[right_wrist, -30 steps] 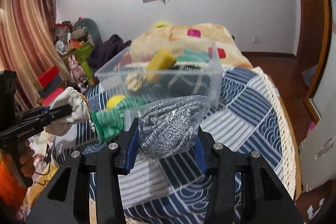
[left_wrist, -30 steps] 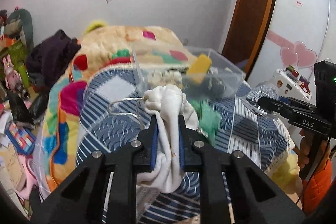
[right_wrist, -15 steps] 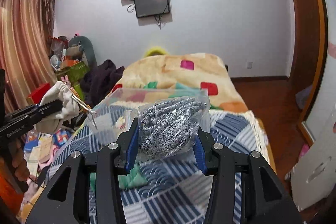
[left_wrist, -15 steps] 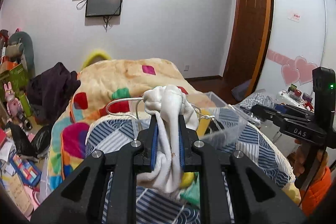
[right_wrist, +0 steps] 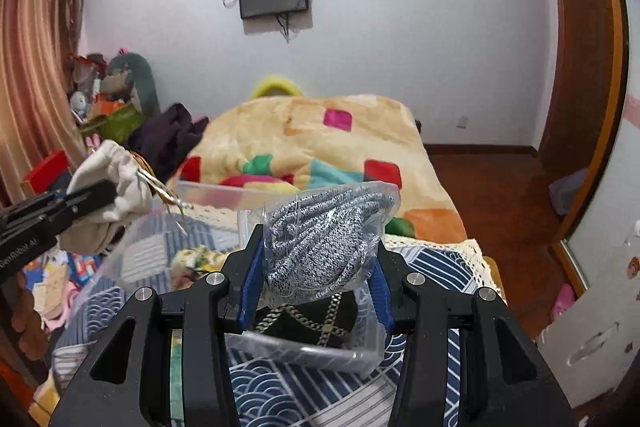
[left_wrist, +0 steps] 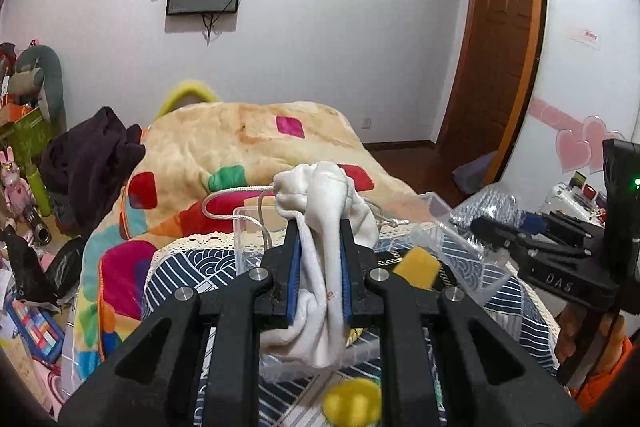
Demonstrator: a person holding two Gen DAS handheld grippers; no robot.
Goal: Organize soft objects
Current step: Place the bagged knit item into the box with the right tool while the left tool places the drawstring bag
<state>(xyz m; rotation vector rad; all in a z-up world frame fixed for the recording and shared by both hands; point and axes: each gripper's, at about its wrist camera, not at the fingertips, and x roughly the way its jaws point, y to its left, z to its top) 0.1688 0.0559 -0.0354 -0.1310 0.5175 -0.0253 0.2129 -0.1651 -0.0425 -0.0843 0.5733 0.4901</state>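
both tongs clenched: left tongs (left_wrist: 319, 261) on white pouch (left_wrist: 324, 203), "das"-marked right tongs (right_wrist: 316, 269) on bagged yarn (right_wrist: 320, 239).

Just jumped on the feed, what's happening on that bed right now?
A person is sorting soft items with two handheld tongs. The left tongs are shut on a white cloth drawstring pouch, and the right tongs are shut on a clear plastic bag of grey knitted fabric. Both are held above the clear plastic storage bin on the blue patterned bedspread; neither item is released yet.
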